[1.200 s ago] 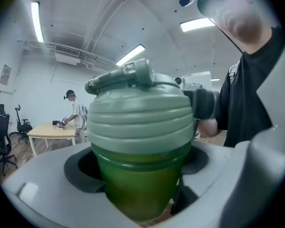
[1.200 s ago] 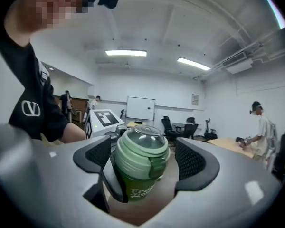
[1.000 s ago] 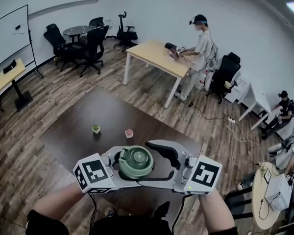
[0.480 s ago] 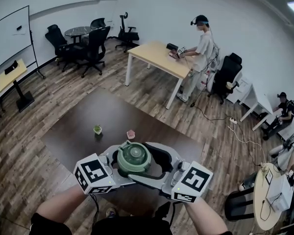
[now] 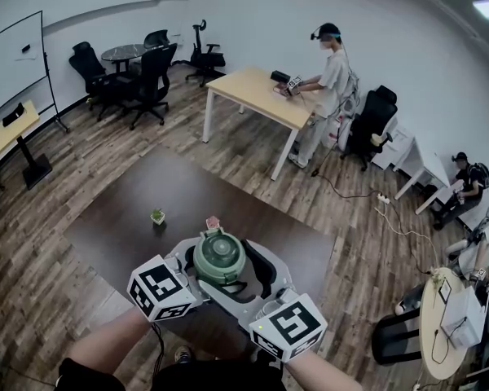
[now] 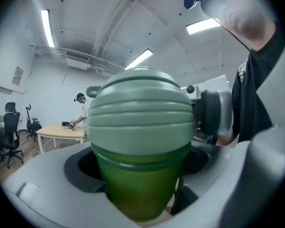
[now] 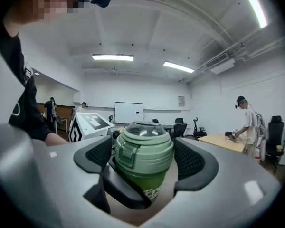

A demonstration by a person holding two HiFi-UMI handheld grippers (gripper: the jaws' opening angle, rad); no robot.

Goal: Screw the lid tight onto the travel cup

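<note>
On the left, our left claw (image 6: 140,172) comes in about level and pinches the travel cup (image 6: 135,194) round its clear green body. The jaws are spread wide, pads tight on either side. Its marker cube (image 5: 165,287) shows near left in the head view.

Beyond that cube, farther out on the dark tabletop (image 5: 106,226), sits a small green thing (image 5: 158,216), well apart from the action.

Centre now: the cup stands upright between our two claws, over the near part of the tabletop. From above we can't quite tell whether its base touches the surface. The pale green lid (image 5: 219,257) sits on top of the cup, ribbed round its side, with a clear cap on the crown. A small pink thing (image 5: 213,221) lies on the tabletop just beyond the lid.

Moving right, our right claw (image 7: 143,163) takes the lid from the other side, its dark textured pads closed on the lid's flanks. A black strap (image 7: 126,191) loops down below the lid, across the cup's body. That claw's marker cube (image 5: 289,326) sits near right.

Far right, a person (image 5: 326,63) stands at a pale wooden tabletop (image 5: 244,92), well apart from us.
</note>
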